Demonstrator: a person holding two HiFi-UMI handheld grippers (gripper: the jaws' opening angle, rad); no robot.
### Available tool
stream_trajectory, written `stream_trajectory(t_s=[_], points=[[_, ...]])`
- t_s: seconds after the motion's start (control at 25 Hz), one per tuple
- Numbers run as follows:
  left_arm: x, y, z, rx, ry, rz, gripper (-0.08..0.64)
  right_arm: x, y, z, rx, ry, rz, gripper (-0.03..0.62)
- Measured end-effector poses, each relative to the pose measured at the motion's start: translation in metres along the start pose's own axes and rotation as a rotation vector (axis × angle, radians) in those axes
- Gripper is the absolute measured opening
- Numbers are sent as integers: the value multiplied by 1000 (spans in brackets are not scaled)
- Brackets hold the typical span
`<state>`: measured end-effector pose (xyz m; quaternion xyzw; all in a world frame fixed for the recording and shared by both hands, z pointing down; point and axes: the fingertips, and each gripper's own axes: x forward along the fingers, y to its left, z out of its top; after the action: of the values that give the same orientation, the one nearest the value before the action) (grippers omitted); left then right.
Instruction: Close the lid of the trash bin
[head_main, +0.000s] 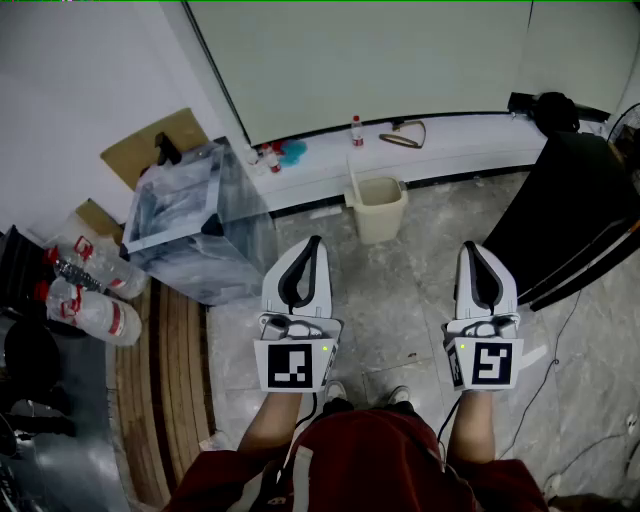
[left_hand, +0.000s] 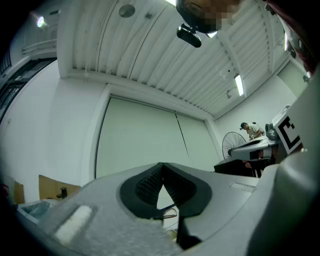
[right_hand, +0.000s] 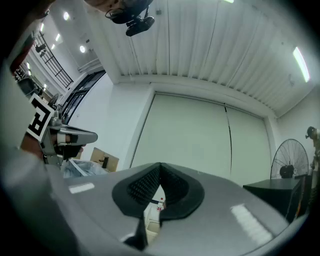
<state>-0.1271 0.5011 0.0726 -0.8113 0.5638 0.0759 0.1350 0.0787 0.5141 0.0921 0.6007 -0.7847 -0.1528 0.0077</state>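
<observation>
A small beige trash bin (head_main: 380, 207) stands on the stone floor against the white ledge, its thin lid (head_main: 351, 180) raised upright at its left side. My left gripper (head_main: 314, 246) is held in the air below and left of the bin, jaws shut with nothing between them. My right gripper (head_main: 471, 250) hovers to the bin's lower right, also shut and empty. Both point a little upward toward the pale wall. In the left gripper view the left gripper (left_hand: 161, 167) shows its ribbed pads meeting at the tip, as does the right gripper (right_hand: 160, 167) in the right gripper view.
A large bin lined with clear plastic (head_main: 195, 225) stands left of my left gripper, with cardboard (head_main: 150, 145) behind it. Water bottles (head_main: 95, 295) lie at far left. A black cabinet (head_main: 580, 220) stands at right. A small bottle (head_main: 357, 130) sits on the ledge. A cable (head_main: 560, 350) trails over the floor.
</observation>
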Motion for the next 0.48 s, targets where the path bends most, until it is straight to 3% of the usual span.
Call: stream_trajectory(t_s=[0.48], points=[[-10, 49, -18, -9, 28, -16, 5, 29, 52, -3, 47, 1, 12, 0]])
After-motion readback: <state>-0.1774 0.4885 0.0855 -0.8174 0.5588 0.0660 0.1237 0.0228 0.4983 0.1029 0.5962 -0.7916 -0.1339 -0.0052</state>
